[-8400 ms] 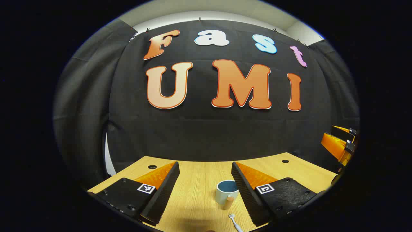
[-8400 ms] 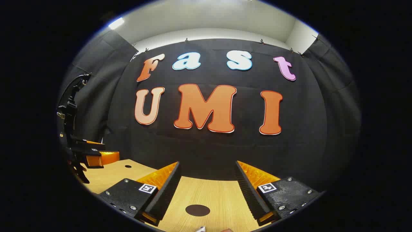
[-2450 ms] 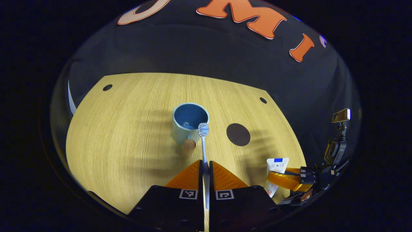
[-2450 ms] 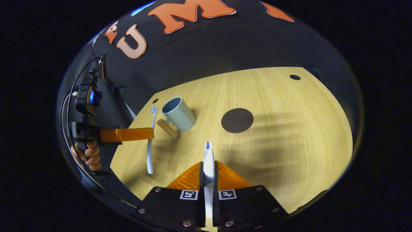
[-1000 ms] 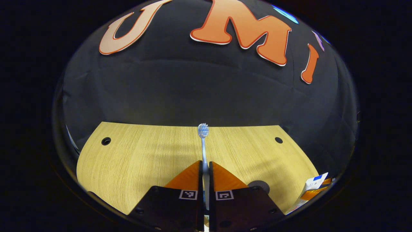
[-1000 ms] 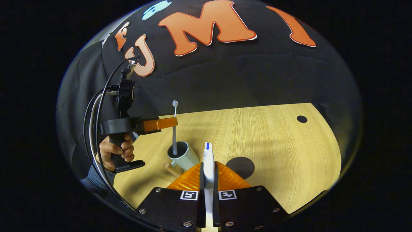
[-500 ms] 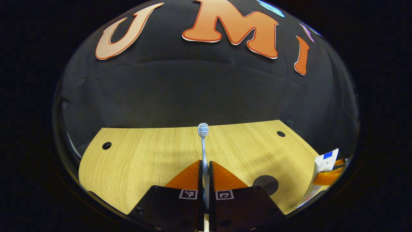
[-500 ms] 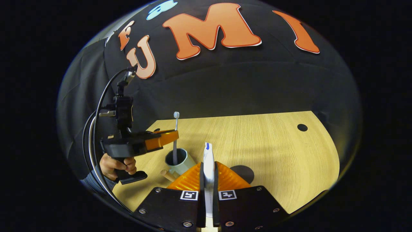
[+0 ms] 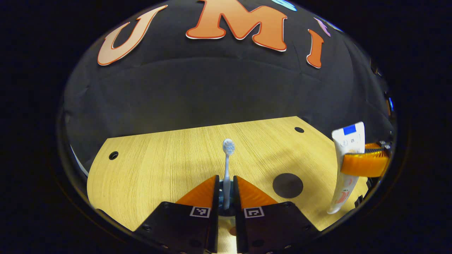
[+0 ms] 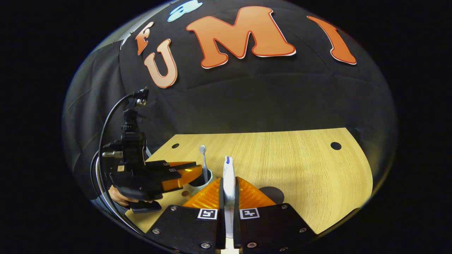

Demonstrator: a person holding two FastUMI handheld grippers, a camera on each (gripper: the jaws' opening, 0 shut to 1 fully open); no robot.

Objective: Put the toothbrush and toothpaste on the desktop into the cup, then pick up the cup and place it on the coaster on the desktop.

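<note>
Toothbrush (image 9: 227, 165) upright in cup (image 10: 204, 180), left gripper (image 9: 225, 183) spread; right gripper (image 10: 229, 187) pinching upright toothpaste (image 10: 229, 183).

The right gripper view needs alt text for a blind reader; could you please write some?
The right gripper is shut on an upright toothpaste tube above a wooden desk. To its left, the left gripper stands open beside a cup holding a toothbrush.

The white toothbrush (image 9: 226, 173) stands upright in the pale cup (image 10: 208, 180), bristles up. The white toothpaste (image 10: 229, 183) tube hangs upright above the desk (image 10: 300, 165). The dark round coaster (image 9: 287, 185) lies bare.
</note>
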